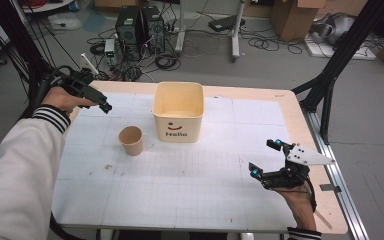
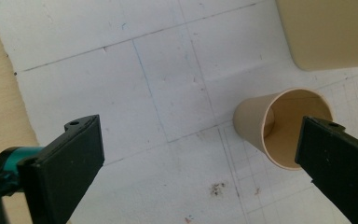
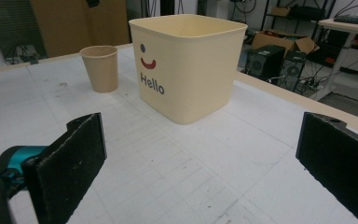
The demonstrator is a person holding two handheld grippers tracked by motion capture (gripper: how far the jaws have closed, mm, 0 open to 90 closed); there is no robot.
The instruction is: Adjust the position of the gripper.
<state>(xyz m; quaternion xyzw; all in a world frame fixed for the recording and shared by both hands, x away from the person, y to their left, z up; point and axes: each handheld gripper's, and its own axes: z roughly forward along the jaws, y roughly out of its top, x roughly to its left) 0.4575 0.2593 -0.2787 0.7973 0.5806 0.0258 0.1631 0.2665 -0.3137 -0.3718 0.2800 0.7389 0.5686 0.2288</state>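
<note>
A brown paper cup [image 1: 131, 140] stands upright on the white gridded sheet, just left of a cream square bin [image 1: 178, 111] with "Hello" and a smiley on its front. My left gripper [image 1: 105, 106] hovers over the table's far left corner, up and left of the cup, jaws open with nothing between them. In the left gripper view the cup [image 2: 279, 126] appears past the right jaw, and the bin's [image 2: 326, 32] wall sits at top right. My right gripper [image 1: 264, 157] rests low at the table's right side, open and empty. Its view faces the bin [image 3: 189, 65] and the cup [image 3: 101, 67].
The white sheet [image 1: 190, 170] covers most of the wooden table [image 1: 300, 125]. Beyond the far edge the floor holds computer towers [image 1: 140, 27], cables and cardboard boxes. Black frame posts [image 1: 330, 80] stand right of the table.
</note>
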